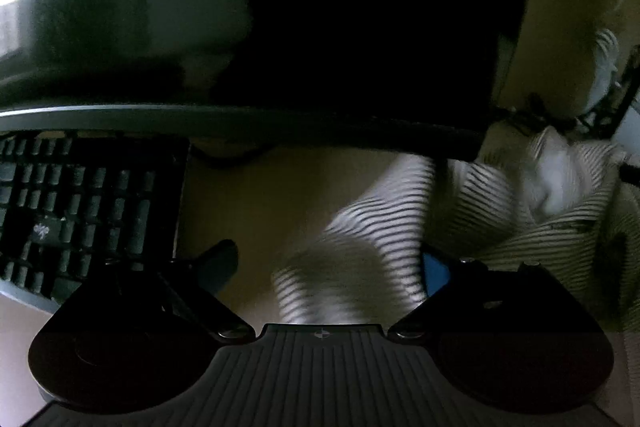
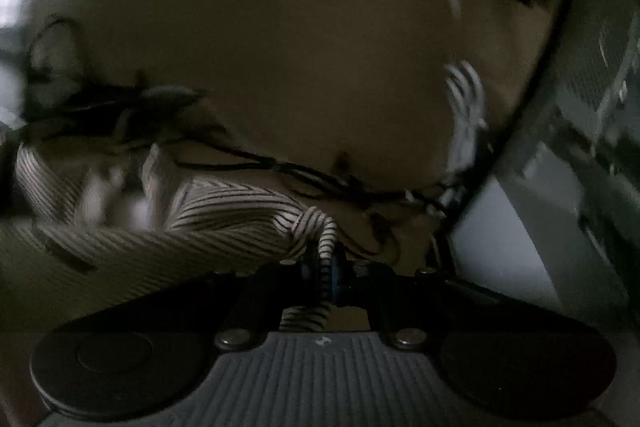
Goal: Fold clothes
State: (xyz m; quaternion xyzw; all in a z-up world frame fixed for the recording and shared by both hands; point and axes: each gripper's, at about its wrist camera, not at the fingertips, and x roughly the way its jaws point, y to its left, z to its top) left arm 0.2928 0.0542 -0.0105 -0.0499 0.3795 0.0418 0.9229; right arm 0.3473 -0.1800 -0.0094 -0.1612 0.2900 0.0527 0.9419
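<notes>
A white garment with thin dark stripes (image 1: 400, 219) lies rumpled on a pale wooden desk (image 1: 256, 203) in dim light. In the left wrist view my left gripper (image 1: 328, 267) stands open, its fingers wide apart. A fold of the striped garment lies between them, and the pads are not pressing on it. In the right wrist view my right gripper (image 2: 327, 269) is shut on a bunched corner of the striped garment (image 2: 224, 215). The cloth stretches away to the left from the closed fingers.
A black keyboard (image 1: 80, 211) lies on the left of the desk, under the edge of a dark monitor (image 1: 360, 27). Black cables (image 2: 312, 179) run across the desk behind the garment. A grey computer case (image 2: 592, 131) stands at the right.
</notes>
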